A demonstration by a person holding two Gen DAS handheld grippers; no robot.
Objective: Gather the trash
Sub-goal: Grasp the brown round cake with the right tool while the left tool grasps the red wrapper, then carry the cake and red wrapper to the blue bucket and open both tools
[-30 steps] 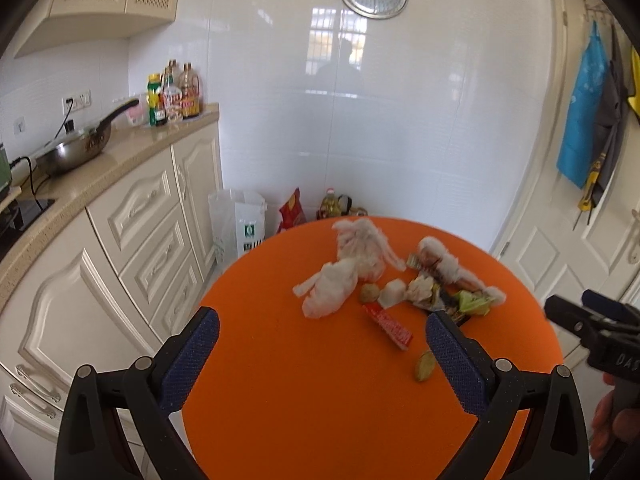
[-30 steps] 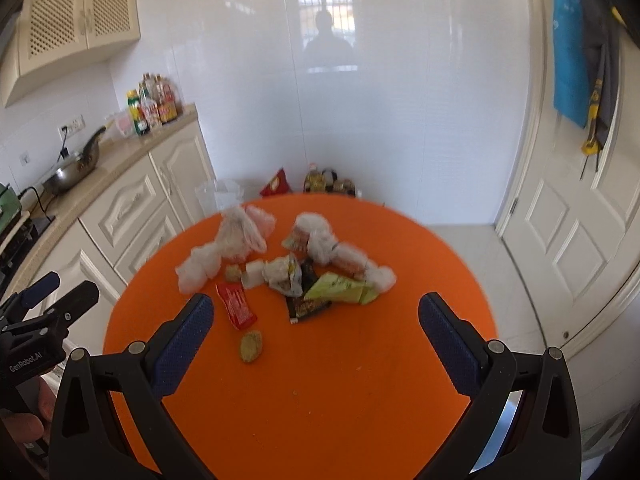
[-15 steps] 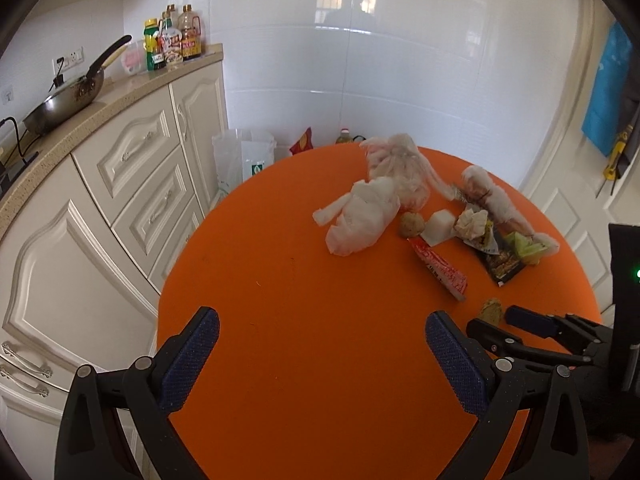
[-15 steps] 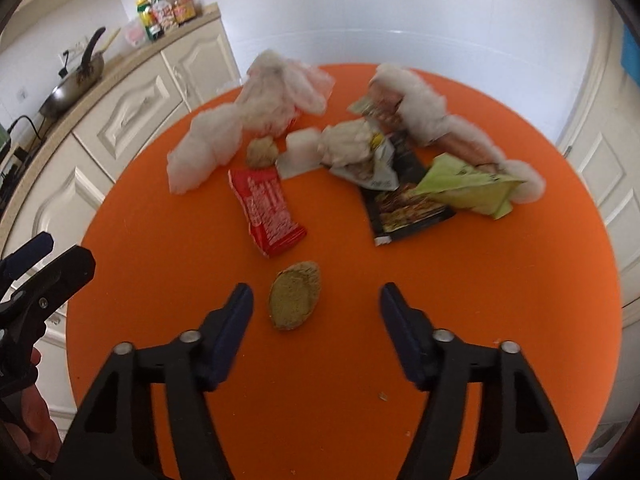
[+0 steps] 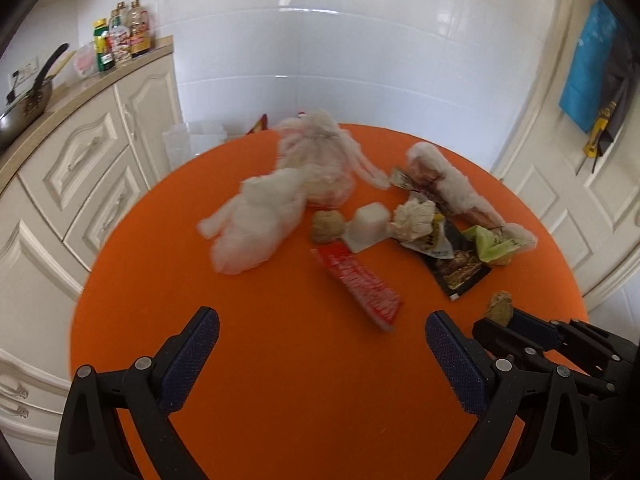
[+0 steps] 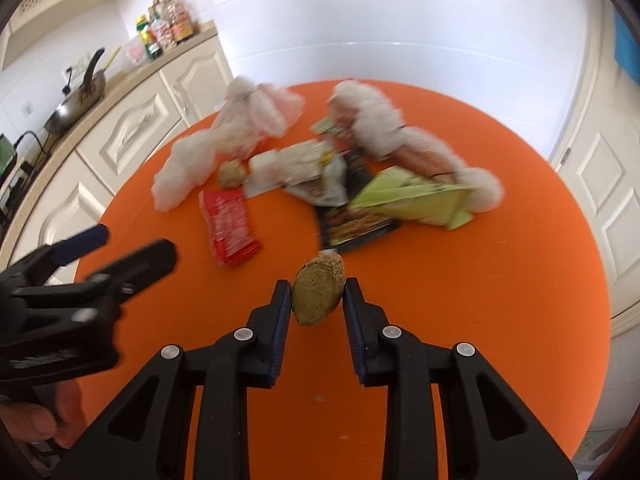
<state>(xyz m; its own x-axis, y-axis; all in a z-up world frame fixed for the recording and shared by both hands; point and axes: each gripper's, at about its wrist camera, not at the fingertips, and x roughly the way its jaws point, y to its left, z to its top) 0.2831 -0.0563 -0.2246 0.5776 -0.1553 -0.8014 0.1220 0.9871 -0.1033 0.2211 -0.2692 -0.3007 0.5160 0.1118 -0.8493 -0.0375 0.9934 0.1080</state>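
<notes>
Right gripper [image 6: 317,295]: jaws just closed, now pinching brown lump [image 6: 318,294], lower centre, first pickup | left gripper [image 5: 322,338]: spread, empty | remaining trash [image 6: 352,176]: upper centre, orange table [image 6: 520,280].

**Right jaws closing, left spread wide**

The right hand-held gripper [image 6: 317,300] tilts steeply downward, its jaws having just been closing; both pads now press a brown lump [image 6: 318,294] between them. The left hand-held gripper [image 5: 322,338] angles down, jaws wide apart, nothing between them. A hand [image 6: 40,420] grips its handle.
</notes>
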